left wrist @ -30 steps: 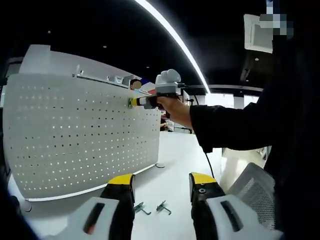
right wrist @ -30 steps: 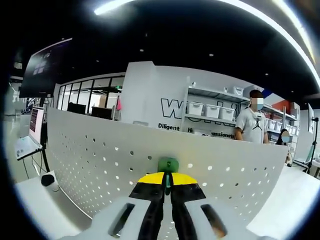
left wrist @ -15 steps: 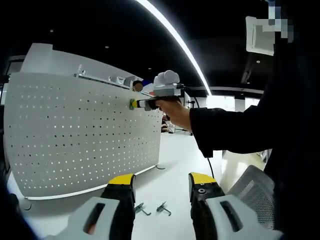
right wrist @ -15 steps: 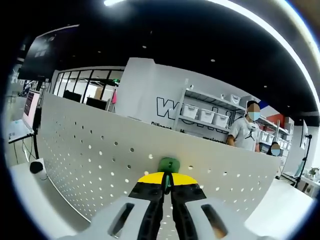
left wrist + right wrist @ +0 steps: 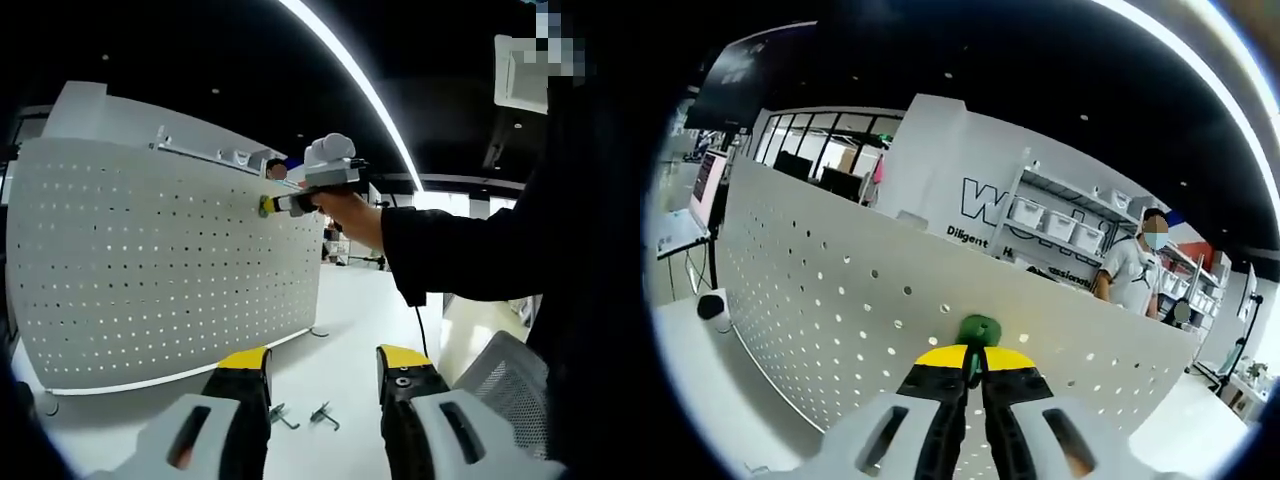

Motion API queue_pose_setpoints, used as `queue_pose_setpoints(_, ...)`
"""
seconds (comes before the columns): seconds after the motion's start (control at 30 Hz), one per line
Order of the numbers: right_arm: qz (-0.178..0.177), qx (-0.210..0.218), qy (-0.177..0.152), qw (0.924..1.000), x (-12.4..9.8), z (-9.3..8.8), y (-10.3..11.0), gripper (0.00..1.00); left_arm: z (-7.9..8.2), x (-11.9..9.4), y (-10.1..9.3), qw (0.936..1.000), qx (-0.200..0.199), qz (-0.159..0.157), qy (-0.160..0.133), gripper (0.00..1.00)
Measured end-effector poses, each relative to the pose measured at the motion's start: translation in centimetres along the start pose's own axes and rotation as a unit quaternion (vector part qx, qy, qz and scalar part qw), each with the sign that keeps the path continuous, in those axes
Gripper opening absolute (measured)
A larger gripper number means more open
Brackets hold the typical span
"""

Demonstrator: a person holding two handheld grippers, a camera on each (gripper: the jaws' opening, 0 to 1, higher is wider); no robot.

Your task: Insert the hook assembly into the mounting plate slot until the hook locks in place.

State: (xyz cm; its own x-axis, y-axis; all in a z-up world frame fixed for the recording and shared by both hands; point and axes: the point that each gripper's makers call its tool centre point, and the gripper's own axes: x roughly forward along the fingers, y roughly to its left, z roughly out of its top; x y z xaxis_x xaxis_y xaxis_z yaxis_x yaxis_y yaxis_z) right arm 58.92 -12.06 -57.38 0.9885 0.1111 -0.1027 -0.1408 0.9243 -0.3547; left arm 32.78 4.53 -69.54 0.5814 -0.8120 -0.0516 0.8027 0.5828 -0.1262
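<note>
A white perforated mounting plate (image 5: 160,270) stands upright on the white table, also seen close up as the mounting plate (image 5: 840,330) in the right gripper view. My right gripper (image 5: 975,362) is shut on a green hook assembly (image 5: 978,330), whose tip is pressed against the plate near its top edge. In the left gripper view that right gripper (image 5: 268,206) is held by a person's hand at the plate's upper right. My left gripper (image 5: 322,362) hangs open above the table with nothing between its jaws. Two loose metal hooks (image 5: 300,413) lie on the table just beyond it.
The white table (image 5: 350,330) stretches away to the right of the plate. A mesh chair back (image 5: 510,375) sits at lower right. Behind the plate are shelves with bins (image 5: 1060,225) and a standing person (image 5: 1135,275). A monitor (image 5: 705,190) stands at far left.
The right gripper's view has tilted slightly, with the hook still against the plate. The left gripper stays open and still.
</note>
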Motion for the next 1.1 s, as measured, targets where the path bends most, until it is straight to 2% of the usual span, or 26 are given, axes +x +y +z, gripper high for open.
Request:
queue_pose_setpoints(0.27, 0.005, 0.0, -0.011, 0.9999, -0.3, -0.2, 0.3, 0.03, 0.1, -0.1, 0.1, 1.0, 0.002, 0.002, -0.002, 0.44)
queue_pose_setpoints(0.37, 0.009, 0.002, -0.013, 0.9999, -0.4, -0.3, 0.4, 0.09, 0.2, -0.1, 0.0, 1.0, 0.004, 0.002, -0.002, 0.44)
queue_pose_setpoints(0.57, 0.01, 0.012, -0.019, 0.9997, -1.4, -0.4, 0.1, 0.14, 0.1, -0.1, 0.1, 0.9999, 0.009, 0.005, 0.001, 0.44)
queue_pose_setpoints(0.77, 0.014, 0.036, -0.035, 0.9987, -3.2, -0.3, -0.3, 0.21, -0.1, -0.2, 0.2, 0.9997, 0.023, 0.01, 0.007, 0.43)
queue_pose_setpoints(1.1, 0.025, 0.059, -0.037, 0.9973, -6.3, -1.6, 0.3, 0.23, -0.3, -0.3, 0.6, 0.9992, 0.031, 0.019, 0.015, 0.43)
